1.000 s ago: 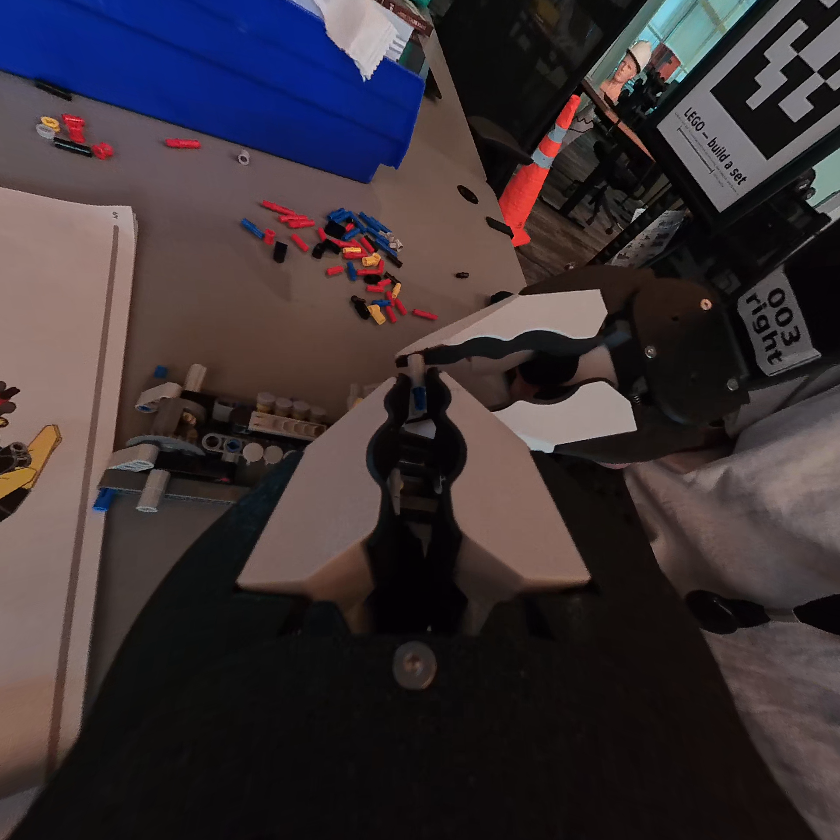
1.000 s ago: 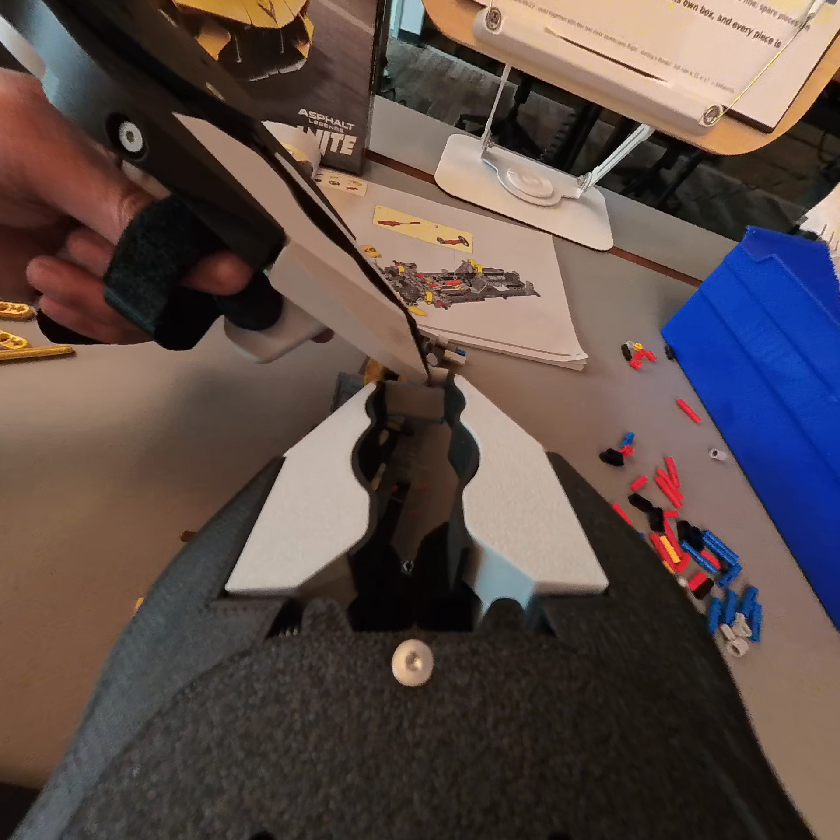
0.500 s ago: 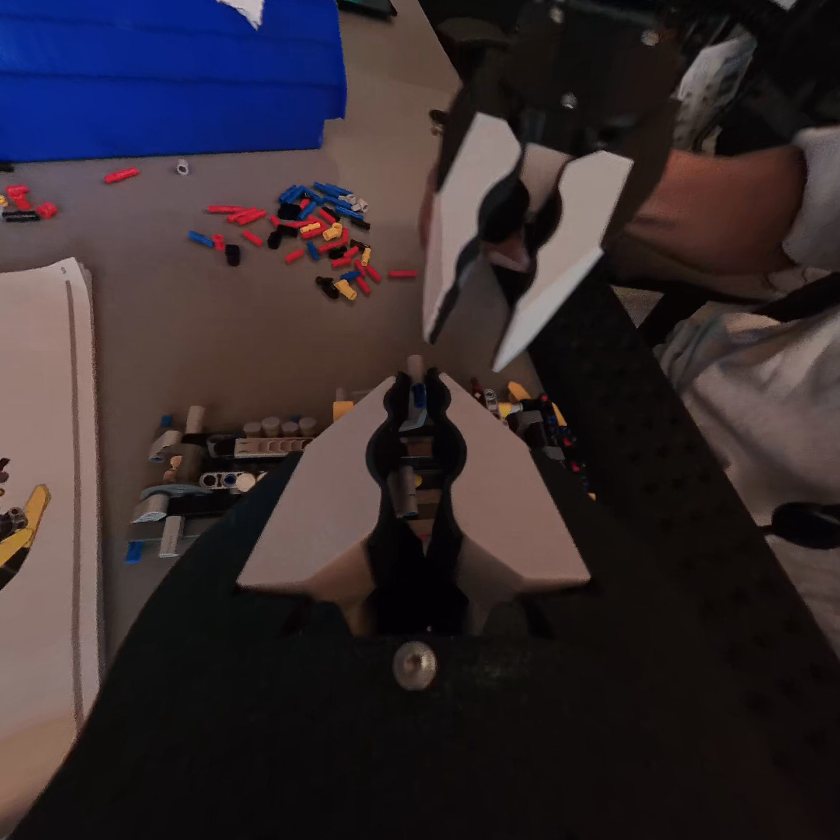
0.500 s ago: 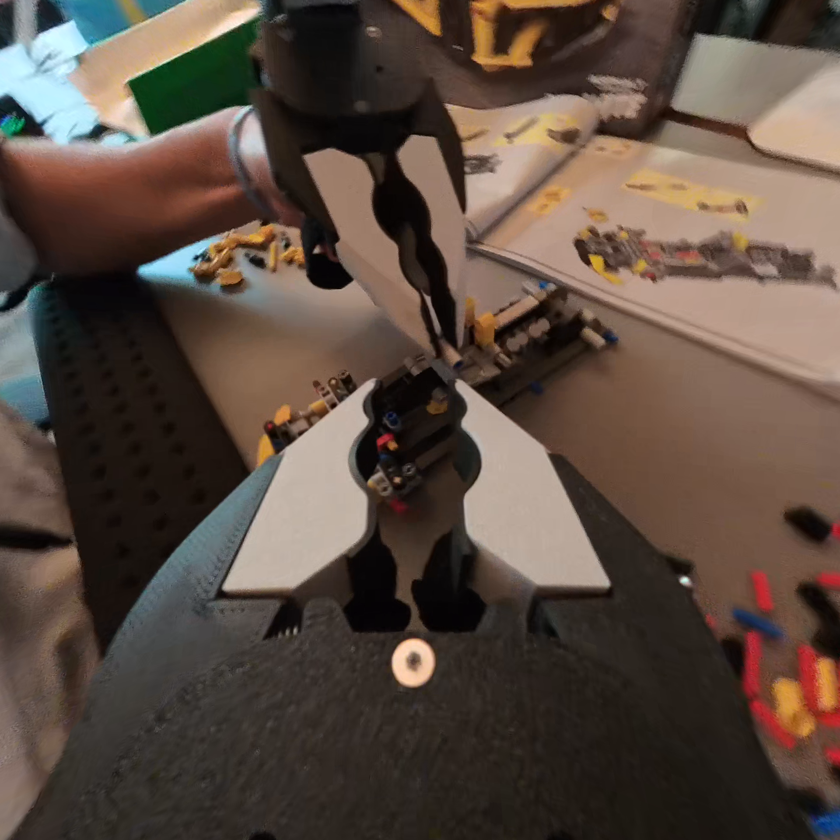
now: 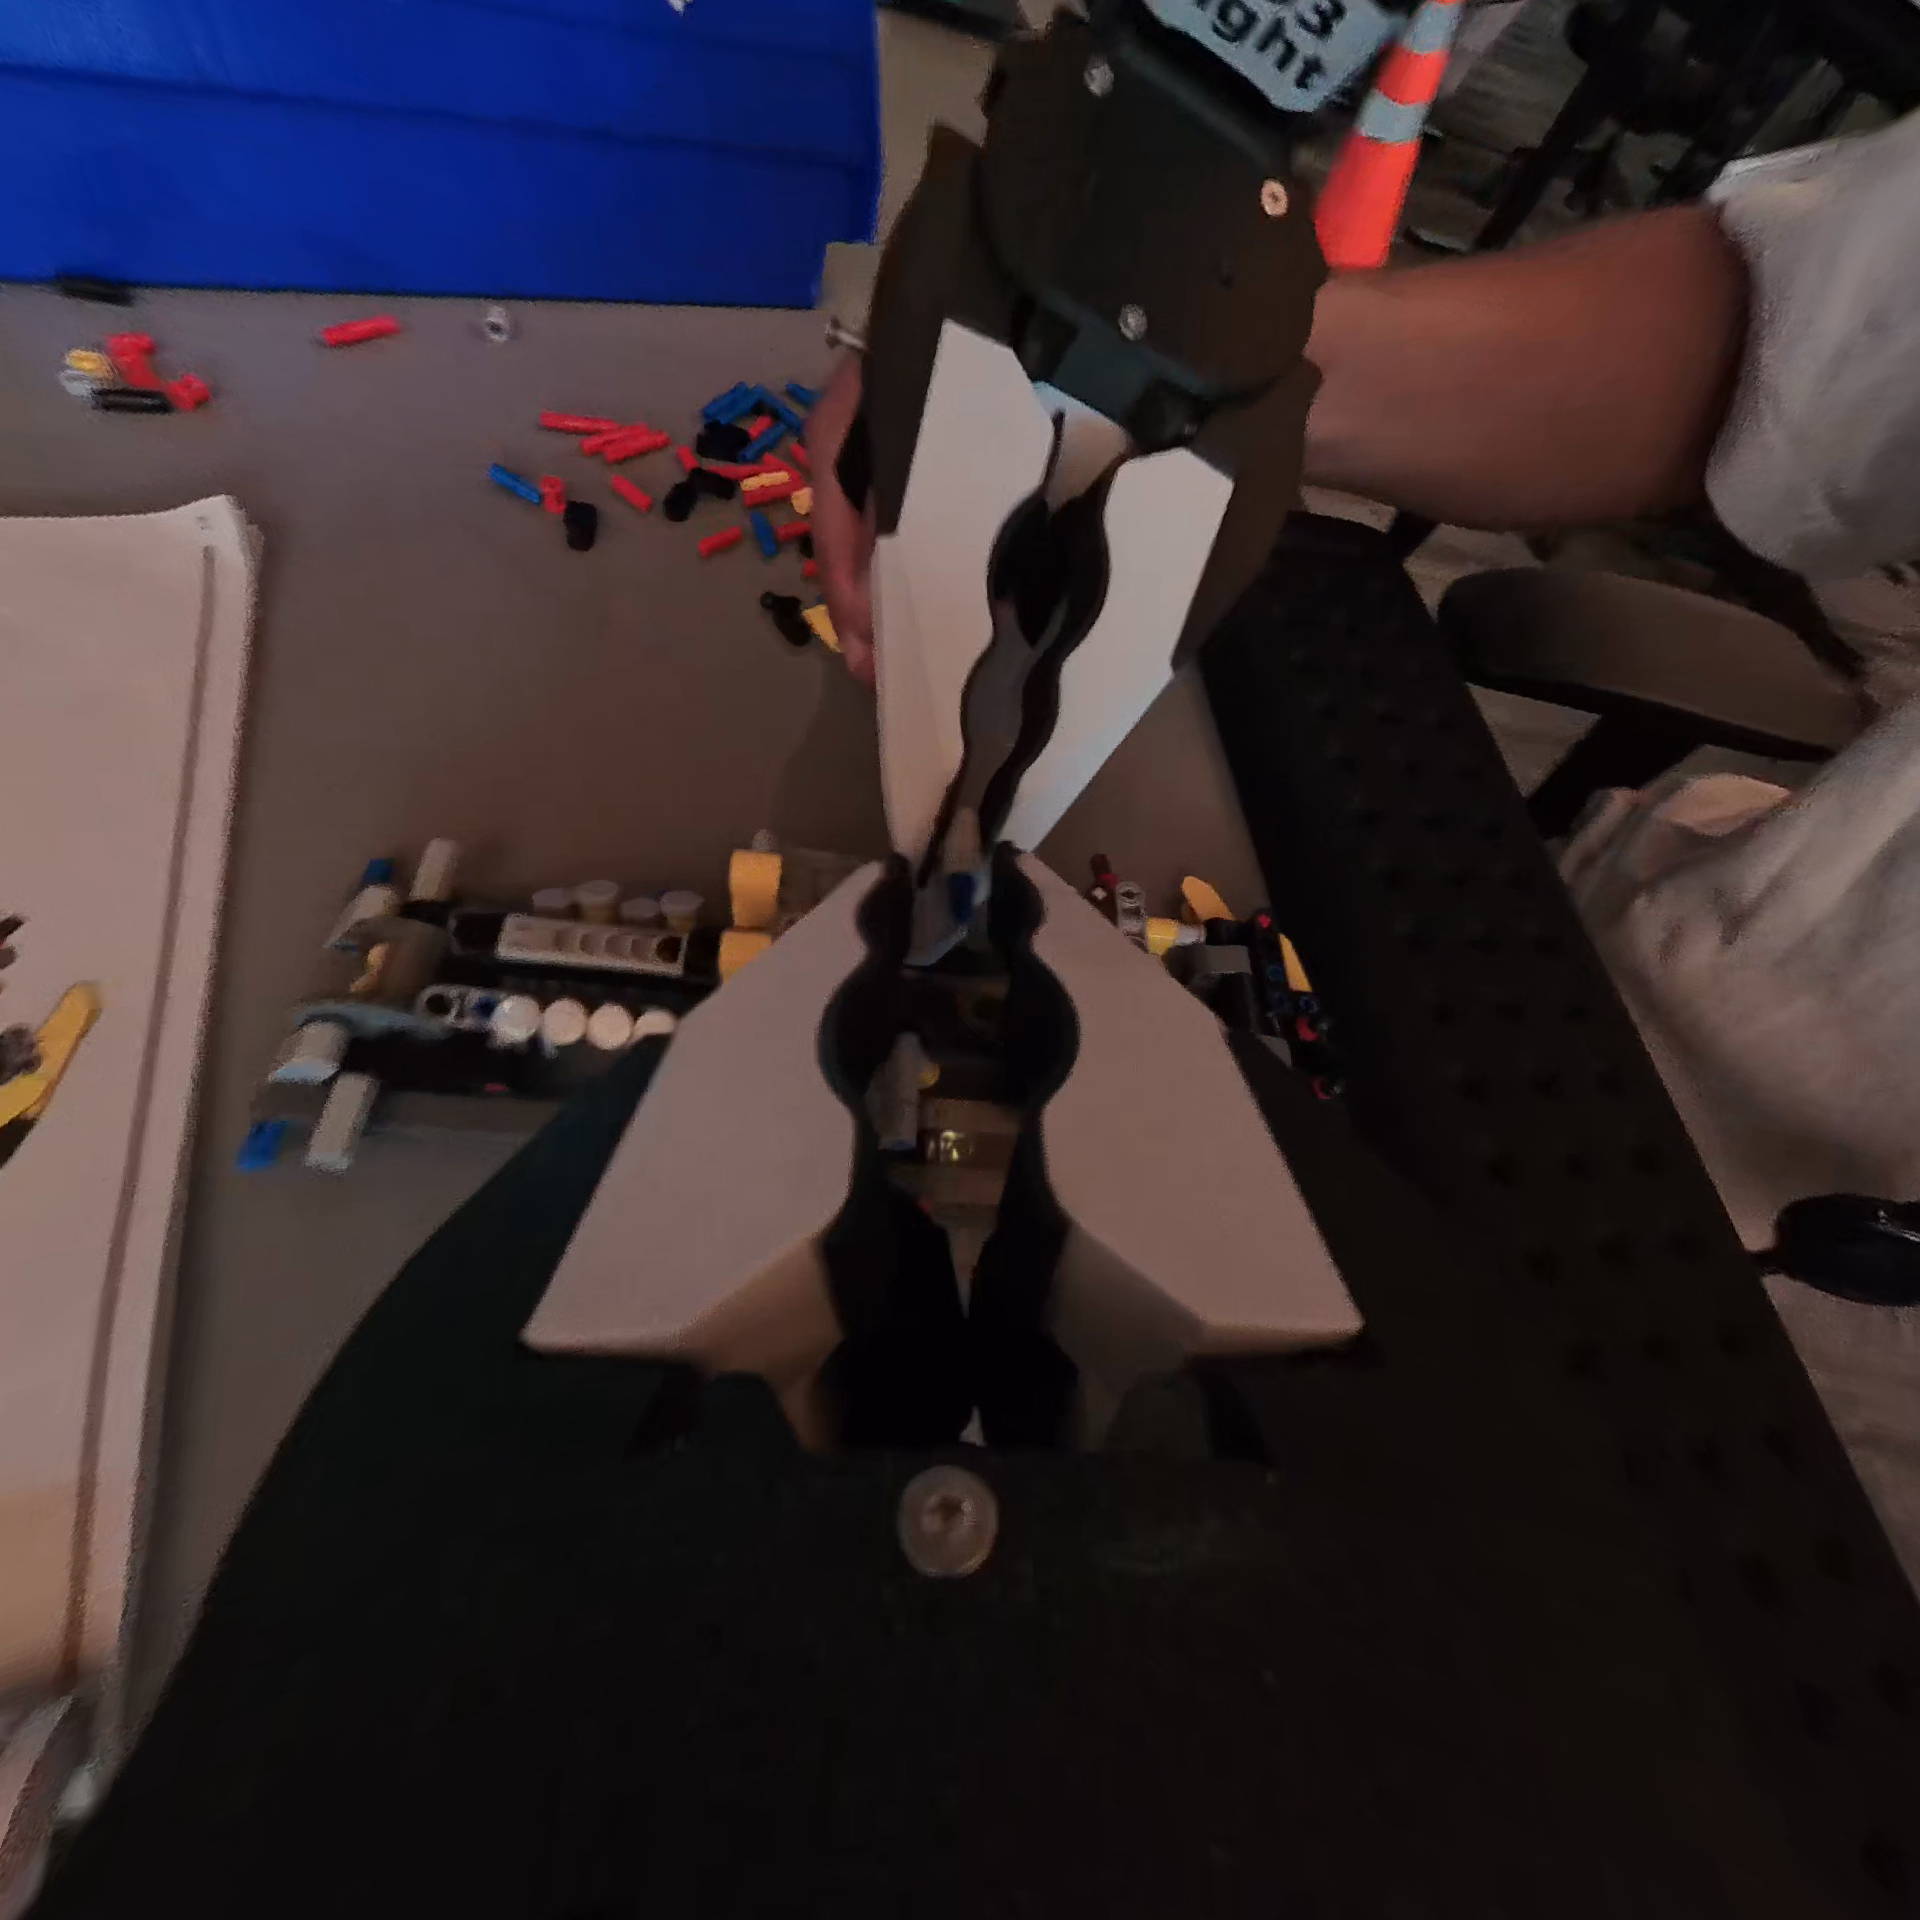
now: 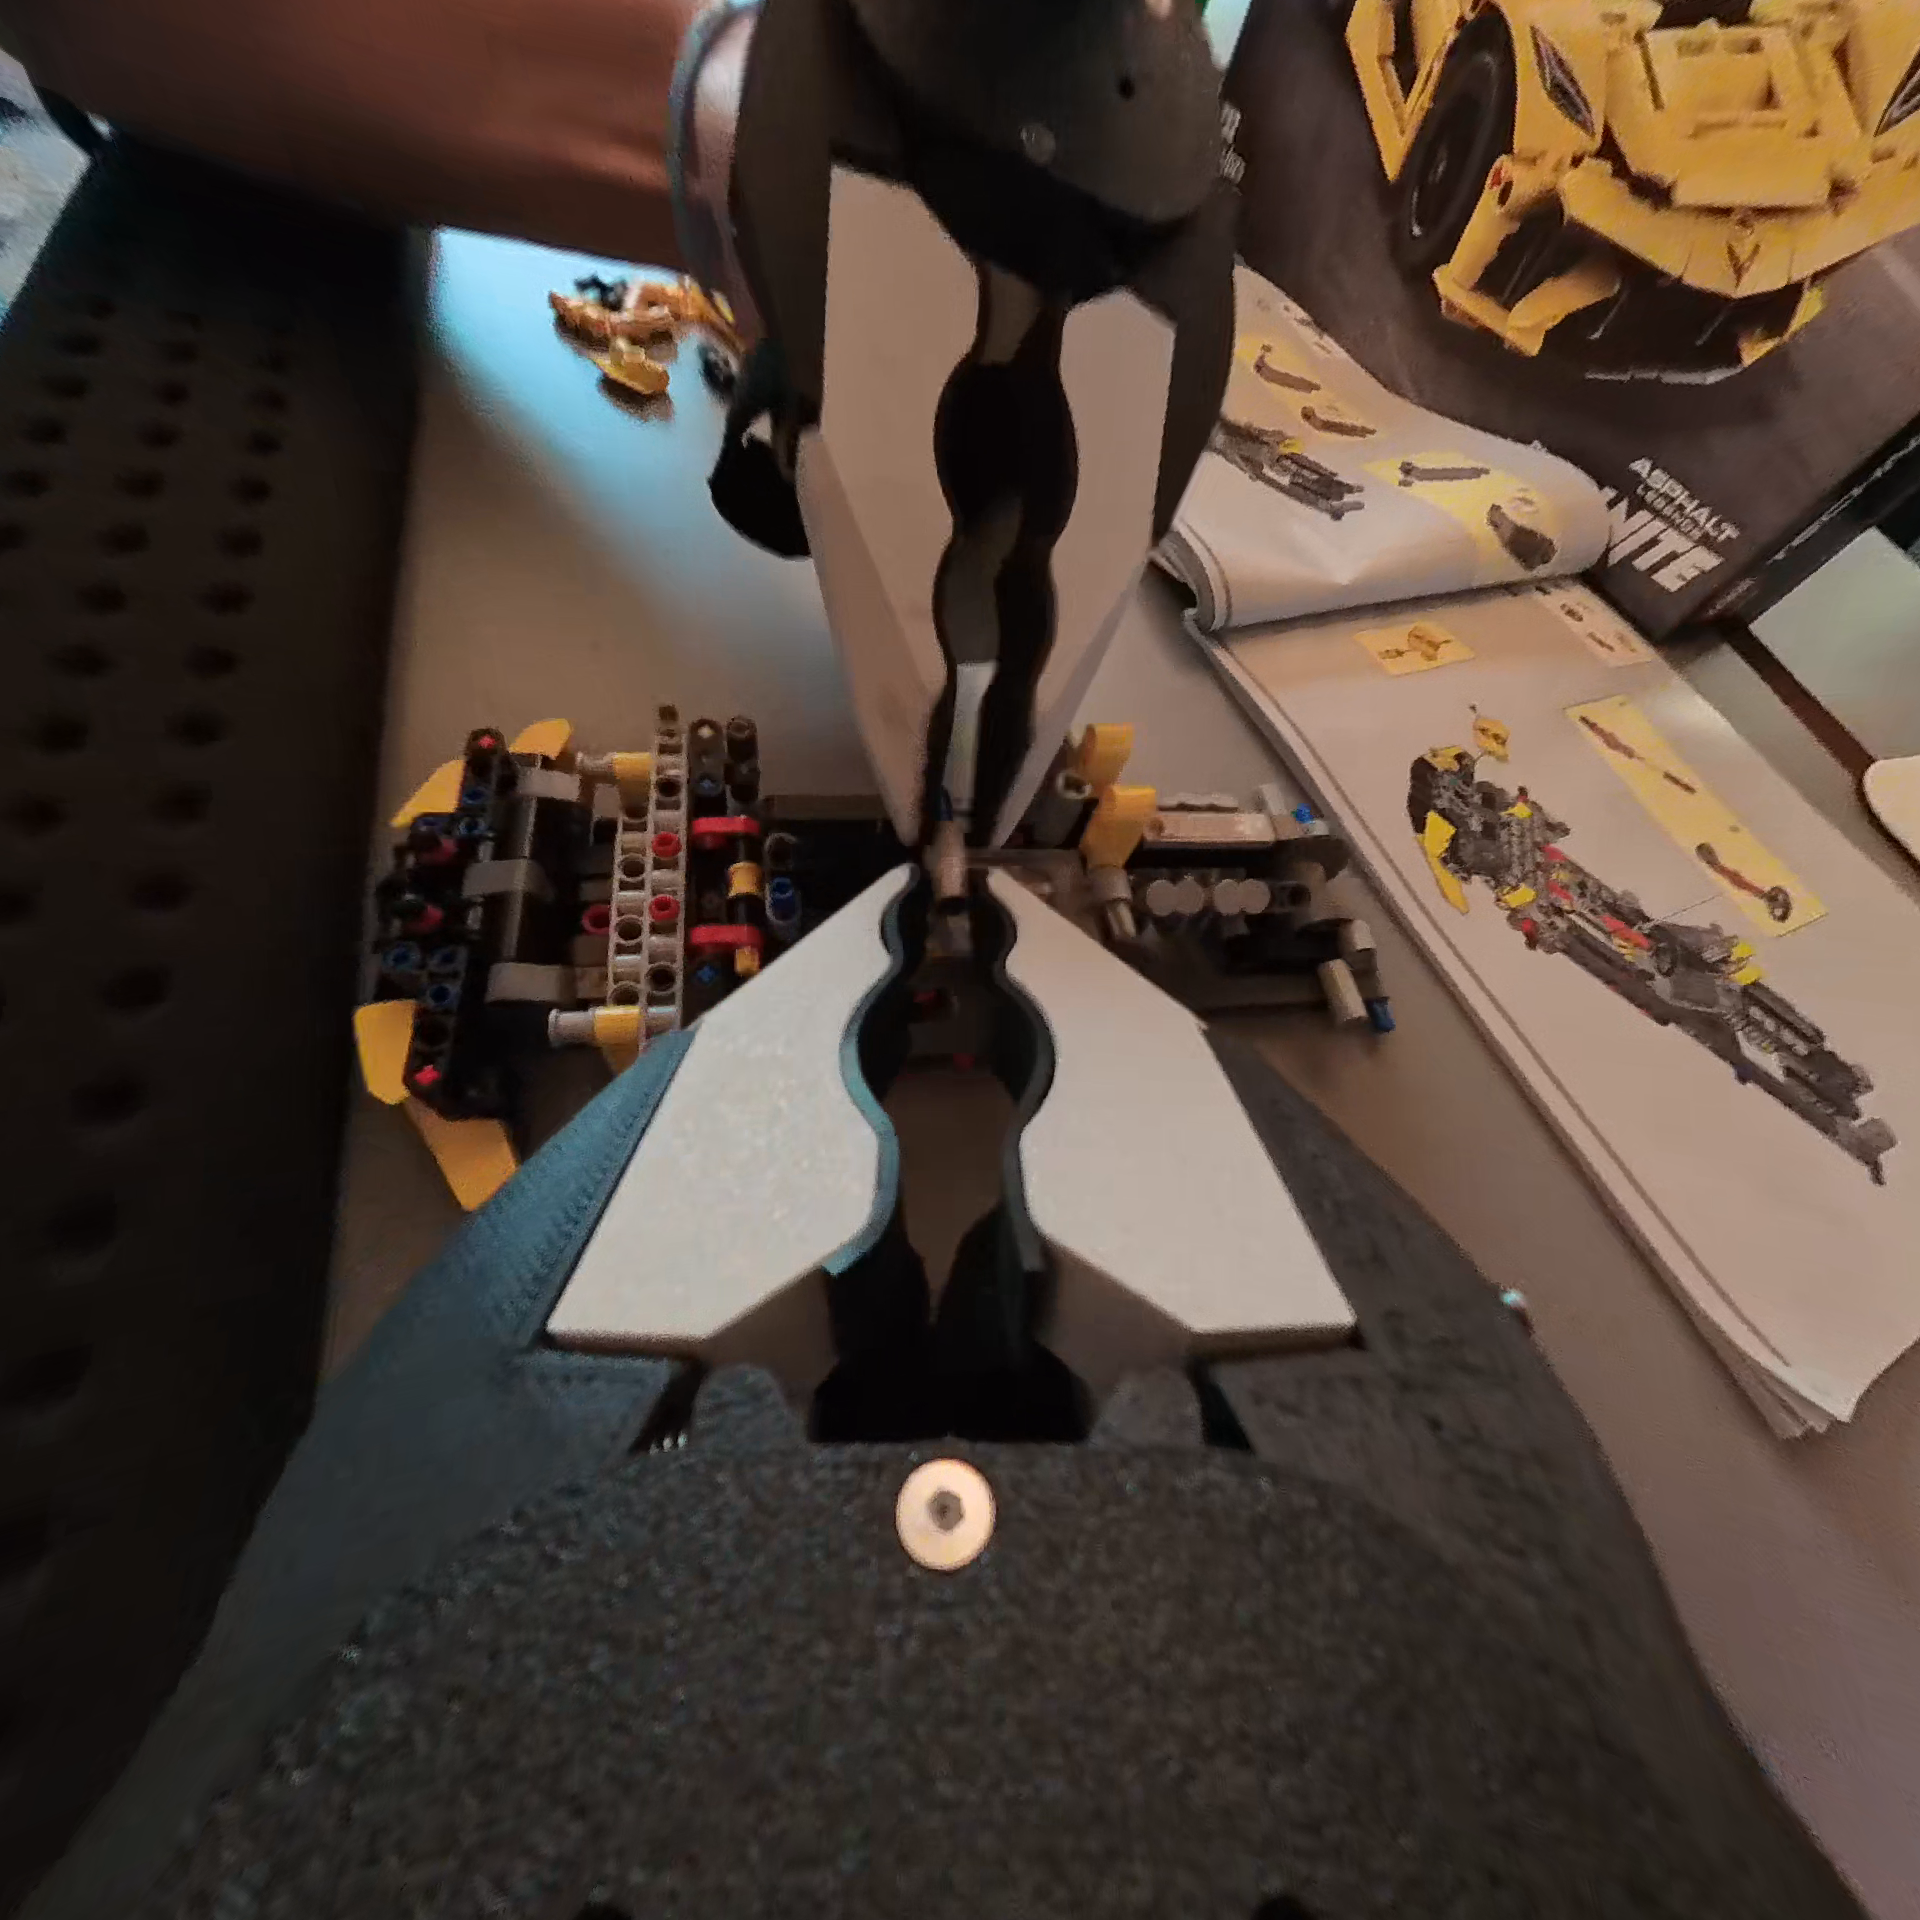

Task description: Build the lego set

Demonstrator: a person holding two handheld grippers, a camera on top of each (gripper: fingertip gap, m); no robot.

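Lego pin, a small grey peg with a blue end (image 5: 951, 899), sits clamped at the tips of the left gripper (image 5: 948, 883), whose white fingers (image 5: 748, 1091) are pressed together around it. The right gripper (image 6: 951, 883) meets it tip to tip from the opposite side, its jaws drawn nearly together about the same peg's grey end (image 6: 948, 868); whether it truly grips the peg cannot be told.

Beneath the two tips, on the grey-brown tabletop (image 5: 468, 675), lies the partly built black, grey and yellow lego car chassis (image 6: 623, 904), stretched lengthwise with yellow curved panels at its near end. Just beside it to the right of the right wrist view lies the open white instruction booklet (image 6: 1558, 935), and behind that stands the dark lego box with a yellow car pictured on it (image 6: 1558, 208). Farther across the table, a scatter of small red, blue and black loose lego pins (image 5: 707, 468) lies before a blue plastic bin (image 5: 416, 156).
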